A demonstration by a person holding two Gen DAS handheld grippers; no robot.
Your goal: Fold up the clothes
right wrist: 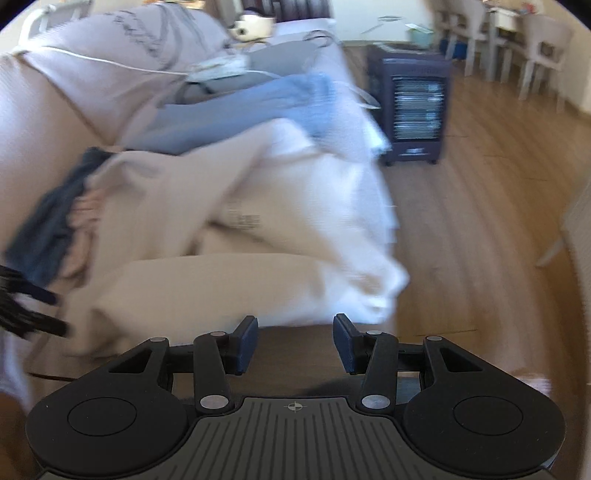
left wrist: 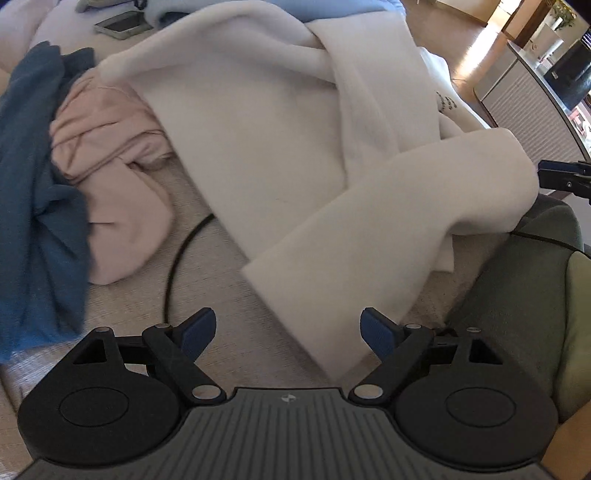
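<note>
A black cable crosses the sofa; a heater stands on the wooden floor.

A cream sweatshirt lies spread on the sofa, one sleeve folded across its front. Beside it a pink garment and a dark blue garment lie crumpled together.

Print on white garment: dark lettering, too small to read
Print on cushion: dark script, blurred, unreadable
Readable text: none anywhere
</note>
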